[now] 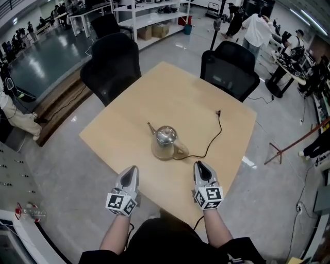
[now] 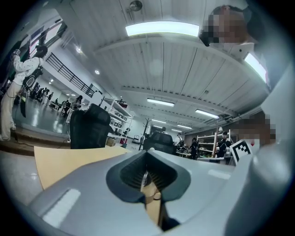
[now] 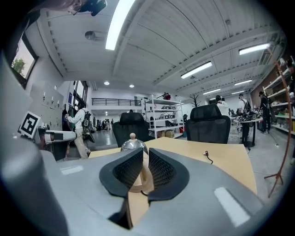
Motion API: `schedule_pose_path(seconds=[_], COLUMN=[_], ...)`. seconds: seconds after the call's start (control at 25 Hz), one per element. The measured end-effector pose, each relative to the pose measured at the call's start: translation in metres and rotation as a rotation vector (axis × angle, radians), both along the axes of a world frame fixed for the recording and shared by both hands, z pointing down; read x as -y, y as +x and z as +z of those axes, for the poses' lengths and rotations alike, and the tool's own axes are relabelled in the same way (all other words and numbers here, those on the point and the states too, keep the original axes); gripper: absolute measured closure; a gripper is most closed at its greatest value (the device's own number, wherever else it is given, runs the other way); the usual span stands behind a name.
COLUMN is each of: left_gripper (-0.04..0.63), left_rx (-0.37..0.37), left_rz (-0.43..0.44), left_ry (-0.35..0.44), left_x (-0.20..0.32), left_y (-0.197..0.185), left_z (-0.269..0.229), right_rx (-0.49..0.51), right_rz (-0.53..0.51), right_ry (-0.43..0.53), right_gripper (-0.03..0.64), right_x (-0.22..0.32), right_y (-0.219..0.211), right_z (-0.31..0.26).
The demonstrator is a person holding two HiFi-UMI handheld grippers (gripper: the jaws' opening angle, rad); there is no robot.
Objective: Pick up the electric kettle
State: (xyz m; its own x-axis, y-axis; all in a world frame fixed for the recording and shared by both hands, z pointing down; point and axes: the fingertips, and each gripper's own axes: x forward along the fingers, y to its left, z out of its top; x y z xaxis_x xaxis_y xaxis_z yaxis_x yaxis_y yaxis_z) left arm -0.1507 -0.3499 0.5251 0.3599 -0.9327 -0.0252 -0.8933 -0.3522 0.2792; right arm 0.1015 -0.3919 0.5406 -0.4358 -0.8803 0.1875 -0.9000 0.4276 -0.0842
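The electric kettle [image 1: 165, 142] has a glass body, a shiny metal lid and a thin spout. It stands upright near the middle of the light wooden table [image 1: 180, 98]. Its black cord [image 1: 209, 146] trails right to a loose plug [image 1: 218, 112]. My left gripper [image 1: 135, 168] hovers at the table's near edge, left of and short of the kettle, with its jaws shut on nothing. My right gripper [image 1: 198, 164] sits to the kettle's right and nearer me, jaws a small way apart and empty. In the right gripper view the kettle's lid [image 3: 133, 144] shows just beyond the right gripper [image 3: 144, 155].
Two black office chairs [image 1: 113, 67] [image 1: 232, 64] stand at the table's far sides. White shelving [image 1: 149, 15] and people at benches fill the background. A red-legged stand [image 1: 289, 147] is on the floor to the right.
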Motion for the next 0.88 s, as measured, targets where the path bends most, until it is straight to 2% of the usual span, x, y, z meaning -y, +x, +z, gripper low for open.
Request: schedule_pose_path(seconds=[0.16,0.28,0.68,0.88], left_gripper=[0.597,0.597,0.597,0.597], left_rx=[-0.001,0.005,0.011,-0.006], left_rz=[0.009,0.019,0.035,0.023], left_ry=[-0.027,-0.052,-0.123,-0.147], left_x=[0.014,0.022,0.049,0.06], left_y=[0.003,0.003,0.008,0.009], left_z=[0.006,0.012,0.037,0.049], right_rx=[-0.052,-0.067,-0.115,-0.163], right_rz=[-0.035,-0.046,-0.091,-0.132], right_ry=[-0.042,-0.082,-0.152,-0.174], right_gripper=[0.545,0.503,0.425,0.41], right_x=[0.014,0.019,0.033,0.039], right_y=[-0.009,-0.017,-0.033,-0.043], right_z=[0.015,0.03,0.065,0.077])
